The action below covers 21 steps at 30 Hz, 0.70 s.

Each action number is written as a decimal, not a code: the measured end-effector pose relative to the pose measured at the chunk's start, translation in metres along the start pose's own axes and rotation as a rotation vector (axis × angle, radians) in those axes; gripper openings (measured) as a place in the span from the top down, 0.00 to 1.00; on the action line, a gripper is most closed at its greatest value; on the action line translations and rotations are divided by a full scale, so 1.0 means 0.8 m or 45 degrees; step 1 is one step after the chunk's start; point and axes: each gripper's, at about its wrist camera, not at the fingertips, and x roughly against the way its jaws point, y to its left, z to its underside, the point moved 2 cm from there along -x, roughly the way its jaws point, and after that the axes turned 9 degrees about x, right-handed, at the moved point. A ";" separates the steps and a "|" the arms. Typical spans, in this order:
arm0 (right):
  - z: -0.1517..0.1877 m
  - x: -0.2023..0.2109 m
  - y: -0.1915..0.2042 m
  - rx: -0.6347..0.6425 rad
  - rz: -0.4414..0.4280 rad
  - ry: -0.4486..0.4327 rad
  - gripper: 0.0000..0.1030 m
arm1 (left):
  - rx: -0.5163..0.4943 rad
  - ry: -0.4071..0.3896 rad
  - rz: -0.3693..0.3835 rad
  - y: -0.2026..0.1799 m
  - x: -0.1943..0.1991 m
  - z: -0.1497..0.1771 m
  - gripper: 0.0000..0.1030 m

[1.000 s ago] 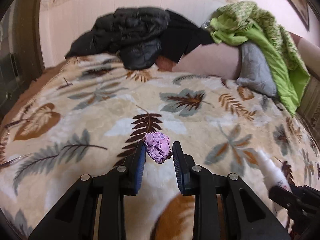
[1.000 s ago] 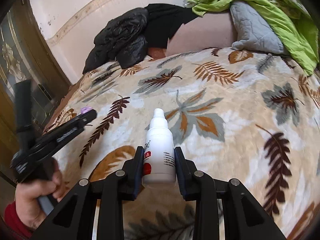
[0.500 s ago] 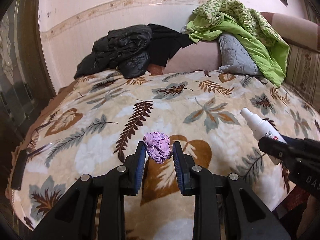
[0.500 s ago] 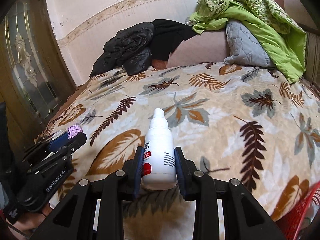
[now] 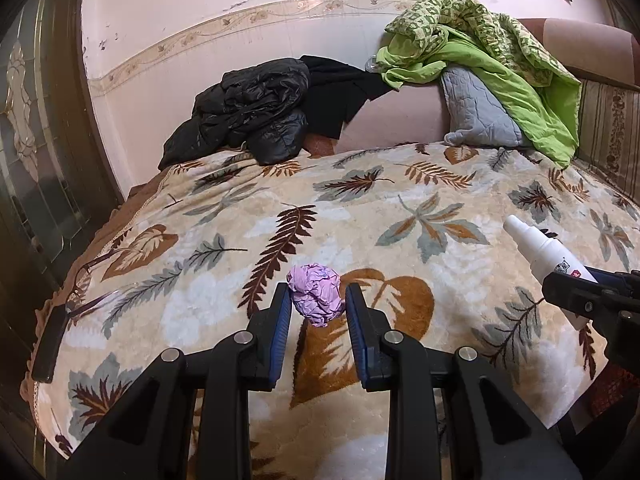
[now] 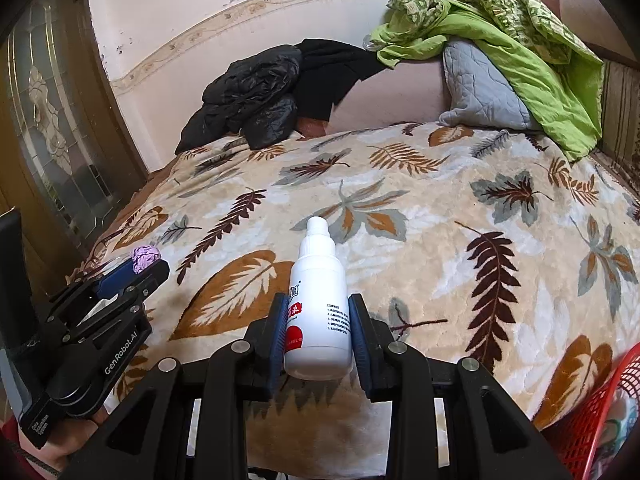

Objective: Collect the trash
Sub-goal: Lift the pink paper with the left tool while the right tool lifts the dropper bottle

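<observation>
- The left gripper [image 5: 316, 312] pinches a crumpled lilac paper ball [image 5: 316, 295] between its blue-padded fingers, held in the air over the near edge of the bed
- The right gripper [image 6: 316, 334] is pressed onto a small white plastic spray bottle with a red label [image 6: 318, 300], nozzle pointing away, also above the near edge
- A red mesh basket [image 6: 600, 408] shows just off the near right corner of the bed; it looks like the place for both pieces
- To do this well, I would carry each load over the rim before letting go, and drop the light ball low so it does not bounce out
- The leaf-patterned plush blanket [image 5: 400, 208] lies bare through the middle, so there is open room to swing
- A black puffy jacket [image 5: 248, 112] and a green quilt [image 5: 500, 64] crowd the far edge
</observation>
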 end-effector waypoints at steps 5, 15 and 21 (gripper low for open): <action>-0.001 -0.003 0.001 0.001 -0.009 0.002 0.69 | 0.004 0.014 -0.002 -0.001 -0.005 -0.001 0.74; -0.001 -0.007 0.000 -0.009 -0.025 0.009 0.69 | -0.007 0.019 -0.003 -0.005 -0.011 0.000 0.74; -0.001 -0.007 0.000 -0.013 -0.027 0.009 0.69 | -0.012 0.024 0.000 -0.008 -0.014 0.002 0.74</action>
